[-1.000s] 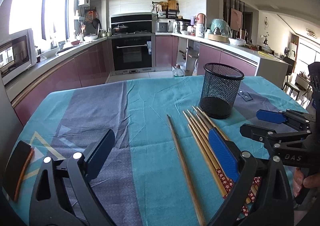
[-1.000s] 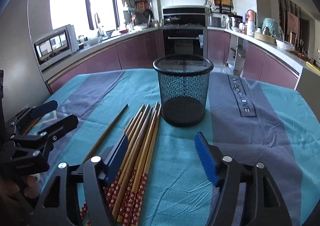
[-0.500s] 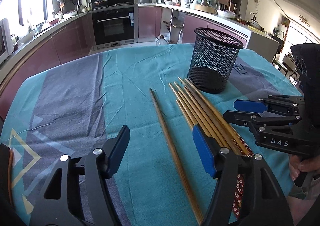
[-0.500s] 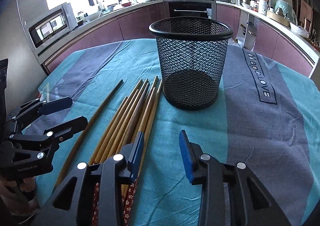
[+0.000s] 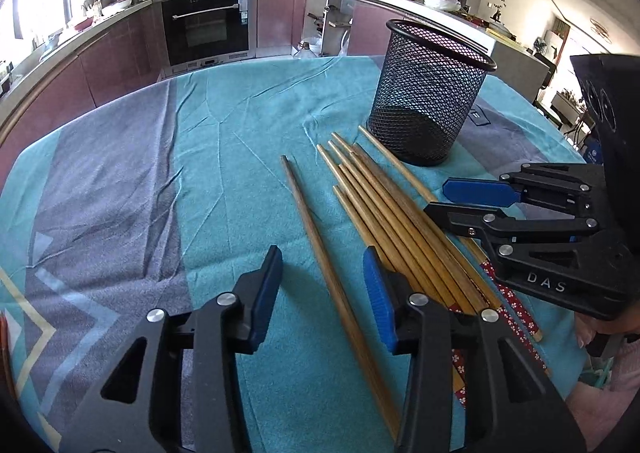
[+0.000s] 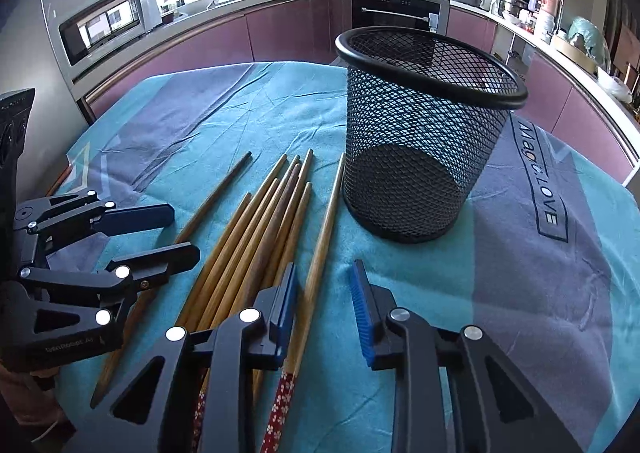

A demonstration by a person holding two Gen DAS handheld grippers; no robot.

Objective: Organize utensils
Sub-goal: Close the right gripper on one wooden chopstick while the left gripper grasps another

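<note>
Approach stage — nothing gripped. Left gripper [image 5: 322, 295] jaws apart, straddling the lone chopstick [image 5: 316, 237]. Right gripper [image 6: 323, 309] jaws narrowly apart over the rightmost of the chopstick bundle [image 6: 260, 237], beside the empty mesh cup [image 6: 420, 133]. Next: descend, pinch one stick cleanly.

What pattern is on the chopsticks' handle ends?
Red with small white flowers on the wooden chopsticks, clearest in the right wrist view.
</note>
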